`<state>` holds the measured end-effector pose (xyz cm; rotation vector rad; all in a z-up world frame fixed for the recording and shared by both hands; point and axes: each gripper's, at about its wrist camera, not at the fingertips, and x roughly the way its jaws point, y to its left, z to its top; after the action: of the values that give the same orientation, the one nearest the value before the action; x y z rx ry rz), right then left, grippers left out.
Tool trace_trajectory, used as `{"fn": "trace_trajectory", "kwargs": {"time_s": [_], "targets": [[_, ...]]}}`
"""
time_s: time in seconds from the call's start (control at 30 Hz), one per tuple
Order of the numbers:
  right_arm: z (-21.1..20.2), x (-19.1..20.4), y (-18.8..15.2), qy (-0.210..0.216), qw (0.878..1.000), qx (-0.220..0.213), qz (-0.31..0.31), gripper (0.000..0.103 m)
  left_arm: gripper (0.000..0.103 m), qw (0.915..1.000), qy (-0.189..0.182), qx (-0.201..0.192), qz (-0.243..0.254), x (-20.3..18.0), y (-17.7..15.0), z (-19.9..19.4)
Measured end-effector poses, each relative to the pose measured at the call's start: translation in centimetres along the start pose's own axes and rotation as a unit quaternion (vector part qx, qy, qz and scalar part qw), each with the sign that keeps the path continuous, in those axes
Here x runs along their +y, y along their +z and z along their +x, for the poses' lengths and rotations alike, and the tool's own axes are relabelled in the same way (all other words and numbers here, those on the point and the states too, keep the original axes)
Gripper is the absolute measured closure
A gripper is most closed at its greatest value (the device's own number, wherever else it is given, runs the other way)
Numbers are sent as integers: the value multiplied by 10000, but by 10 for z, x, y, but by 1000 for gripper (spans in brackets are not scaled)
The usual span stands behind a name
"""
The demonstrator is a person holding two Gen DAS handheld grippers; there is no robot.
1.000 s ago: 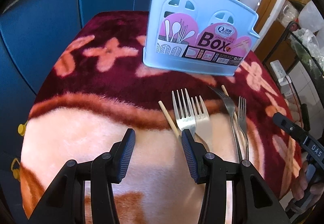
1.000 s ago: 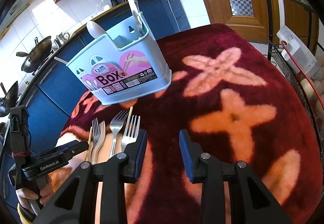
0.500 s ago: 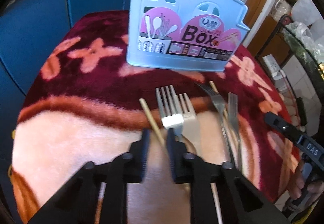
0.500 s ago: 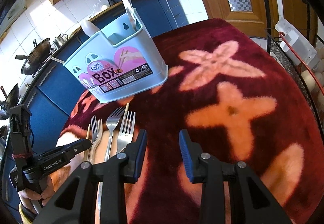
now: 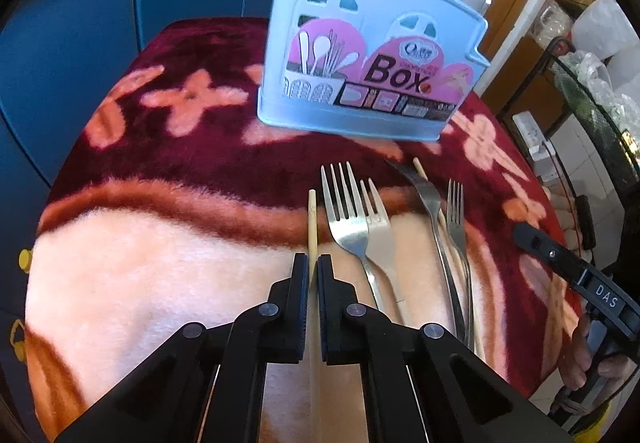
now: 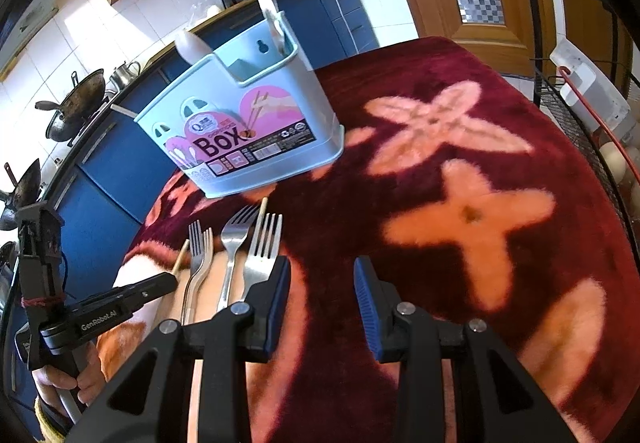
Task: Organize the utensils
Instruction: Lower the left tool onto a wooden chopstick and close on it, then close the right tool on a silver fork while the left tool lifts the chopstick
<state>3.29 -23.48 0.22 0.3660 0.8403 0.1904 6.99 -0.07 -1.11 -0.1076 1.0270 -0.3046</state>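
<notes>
A light blue utensil box [image 5: 372, 71] stands upright at the far side of the blanket; it also shows in the right wrist view [image 6: 244, 135] with a white spoon and a ladle in it. Several metal forks [image 5: 352, 219] lie side by side in front of it, seen too in the right wrist view [image 6: 236, 243]. My left gripper [image 5: 313, 271] is shut on a wooden chopstick [image 5: 312, 227], which points toward the box. A second chopstick [image 5: 420, 169] lies under the right-hand forks. My right gripper [image 6: 320, 275] is open and empty, just right of the forks.
A red and peach flowered blanket [image 6: 460, 203] covers the table. Blue kitchen cabinets [image 5: 80, 23] stand behind it. A wire rack with a white power strip [image 6: 592, 99] stands to the right. Woks [image 6: 76, 103] sit on the counter at left.
My left gripper closed from wide open onto the chopstick left of the forks. The right gripper stayed open and shifted only slightly.
</notes>
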Motion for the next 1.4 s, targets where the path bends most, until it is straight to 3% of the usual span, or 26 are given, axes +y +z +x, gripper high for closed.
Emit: {"fn": "trace_trajectory", "kwargs": {"time_s": [0.33, 0.57, 0.97, 1.07, 1.17, 1.4], "targets": [[18, 15, -1, 186, 9991, 359, -105, 67, 99, 10000, -27, 75, 45, -1, 9, 9], [35, 19, 10, 300, 9984, 454, -139, 66, 99, 9991, -311, -198, -188, 11, 6, 1], [60, 10, 26, 960, 9943, 459, 72, 62, 99, 9963, -452, -601, -406, 23, 11, -16], [63, 8, 27, 1108, 9924, 505, 182, 72, 99, 9957, -480, -681, -401, 23, 11, -21], [64, 6, 28, 1300, 9897, 552, 247, 91, 99, 9949, -509, -766, -408, 22, 12, -26], [44, 12, 26, 1376, 9900, 233, 181, 100, 99, 9935, -523, -947, -360, 20, 11, -38]]}}
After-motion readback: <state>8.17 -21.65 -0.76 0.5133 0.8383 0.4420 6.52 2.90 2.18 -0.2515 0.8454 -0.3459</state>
